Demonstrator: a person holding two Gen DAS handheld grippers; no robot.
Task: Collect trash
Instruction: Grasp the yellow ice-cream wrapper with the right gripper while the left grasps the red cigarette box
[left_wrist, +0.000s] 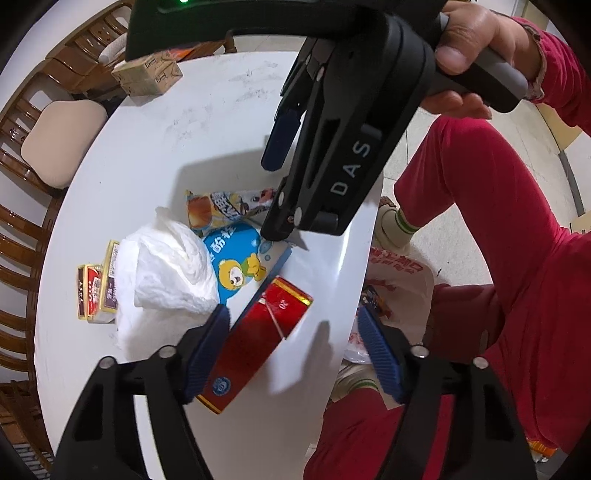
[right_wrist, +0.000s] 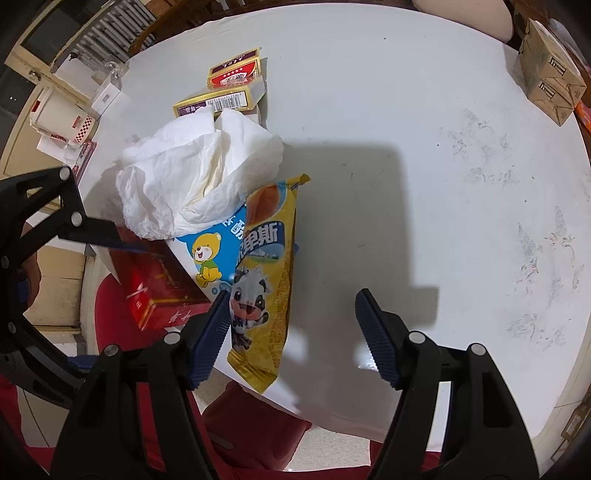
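Several pieces of rubbish lie bunched near the edge of a round white table (right_wrist: 369, 110). Crumpled white tissue (right_wrist: 195, 181) sits on top of a blue wrapper with a cartoon bear (right_wrist: 208, 254); a yellow snack wrapper with a cartoon cow (right_wrist: 264, 280) lies alongside and partly over that blue wrapper, its lower end reaching the table edge. A red box (left_wrist: 258, 339) rests at an angle just beside the blue wrapper, close to the rim. Two small cigarette-type packs (right_wrist: 229, 86) lie just beyond the tissue. A brown cardboard carton (right_wrist: 550, 85) stands well apart at the far side. Left gripper (left_wrist: 291, 350) points steeply down, jaws apart, one pad over the end of the red box, the other out past the table edge; nothing is clamped. Right gripper (right_wrist: 291, 332) also points down, jaws apart, the yellow wrapper lying just inside one pad, not gripped. A plastic bag (left_wrist: 399, 280) with red print sits on the floor beside the person's red-clad legs.
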